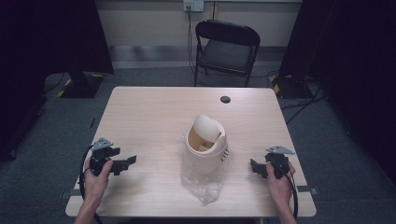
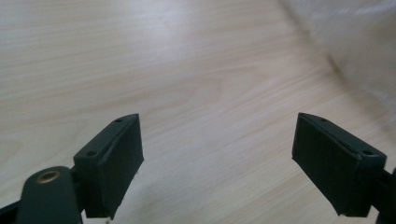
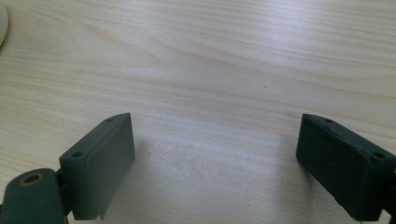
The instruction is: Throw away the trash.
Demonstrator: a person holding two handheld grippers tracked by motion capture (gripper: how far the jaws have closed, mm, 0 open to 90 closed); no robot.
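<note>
Two grippers rest low over the counter (image 1: pixel 154 112), one at each side of a small cream bin (image 1: pixel 205 151) with a swing lid (image 1: pixel 208 127). Bin stands upright near the counter's middle, slightly toward the person's edge. Lid is tilted, so the opening on its left shows a tan interior. A clear plastic bag (image 1: pixel 203 184) lies crumpled on the counter at the bin's foot, on the person's side, touching or partly under the base; which of the two cannot be told from the high view.

Left gripper (image 1: pixel 125 163): held in the left hand (image 1: pixel 97 179), pointing inward toward the bin, well apart from it. In the left gripper view its fingers (image 2: pixel 114 163) stand wide apart with bare wood between them; a blurred edge of the plastic shows at the upper right.

Right gripper (image 1: pixel 255 166): held in the right hand (image 1: pixel 279 182), also pointing inward, near the bin but not touching. In the right gripper view its fingers (image 3: pixel 100 161) are spread wide, nothing between them; a sliver of the cream bin shows at the top left corner.

Progress, as a judgement: work reads as fitting the bag into the bin, and it looks barely begun. Bag is outside the bin, unopened and ungripped; lid is on. Left to do: grasp the bag, clear the lid, seat the bag inside.

A black folding chair (image 1: pixel 227 46) stands beyond the counter.
</note>
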